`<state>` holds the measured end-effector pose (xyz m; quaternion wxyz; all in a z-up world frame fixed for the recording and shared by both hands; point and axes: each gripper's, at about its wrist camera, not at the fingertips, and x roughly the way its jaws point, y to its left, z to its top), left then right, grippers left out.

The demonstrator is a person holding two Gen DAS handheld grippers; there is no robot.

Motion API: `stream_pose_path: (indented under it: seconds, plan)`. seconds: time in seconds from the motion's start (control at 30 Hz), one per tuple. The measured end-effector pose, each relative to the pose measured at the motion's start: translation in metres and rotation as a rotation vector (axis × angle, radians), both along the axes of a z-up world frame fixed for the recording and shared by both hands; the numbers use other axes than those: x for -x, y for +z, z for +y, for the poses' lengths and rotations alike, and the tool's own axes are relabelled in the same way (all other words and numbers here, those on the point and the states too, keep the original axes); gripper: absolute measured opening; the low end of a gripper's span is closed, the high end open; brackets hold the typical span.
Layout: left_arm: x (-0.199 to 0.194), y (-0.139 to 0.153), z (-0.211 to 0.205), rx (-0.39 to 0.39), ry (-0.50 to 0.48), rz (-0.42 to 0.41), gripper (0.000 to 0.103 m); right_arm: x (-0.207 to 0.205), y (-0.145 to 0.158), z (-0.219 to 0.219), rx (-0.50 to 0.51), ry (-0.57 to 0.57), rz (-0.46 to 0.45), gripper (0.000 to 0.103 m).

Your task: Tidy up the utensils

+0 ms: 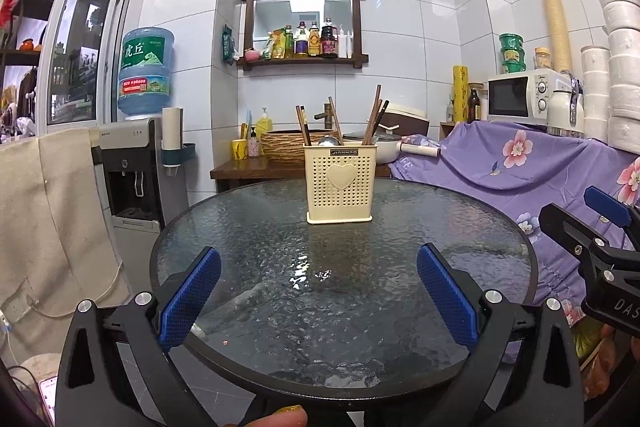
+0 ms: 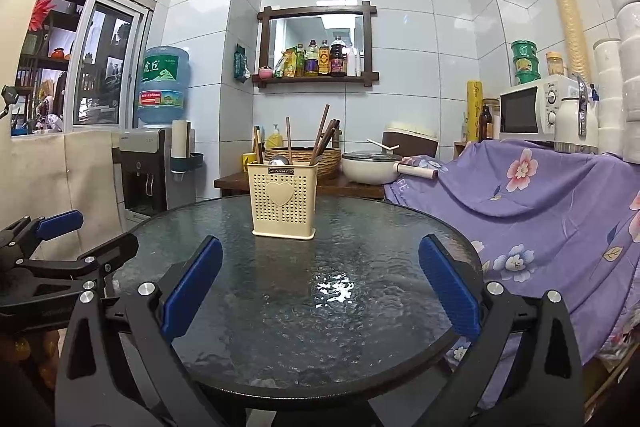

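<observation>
A cream perforated utensil holder (image 1: 340,183) with a heart on its front stands upright on the far half of the round glass table (image 1: 248,227). It also shows in the right wrist view (image 2: 283,202). Several brown chopsticks (image 1: 374,117) and a metal spoon (image 1: 328,140) stand in it. My left gripper (image 1: 319,259) is open and empty above the table's near part. My right gripper (image 2: 320,251) is open and empty too, to the right of the left one. Each gripper appears at the edge of the other's view.
A purple floral cloth (image 2: 540,195) covers furniture at the table's right. A water dispenser (image 1: 136,163) stands at the left. A wooden counter (image 2: 352,189) behind the table bears a woven basket (image 1: 286,145) and a white pot (image 2: 370,166). A microwave (image 1: 520,95) sits at the back right.
</observation>
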<state>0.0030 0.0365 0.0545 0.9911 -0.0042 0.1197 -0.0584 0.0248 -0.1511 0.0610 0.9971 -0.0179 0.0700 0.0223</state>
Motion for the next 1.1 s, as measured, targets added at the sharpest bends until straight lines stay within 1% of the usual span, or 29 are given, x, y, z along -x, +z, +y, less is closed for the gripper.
stream_pose_path:
  seconds: [1.1]
  plan:
    - [-0.0025, -0.0040, 0.0020, -0.005, -0.002, 0.006, 0.097, -0.0038, 0.0014, -0.0034, 0.000, 0.004, 0.008, 0.097]
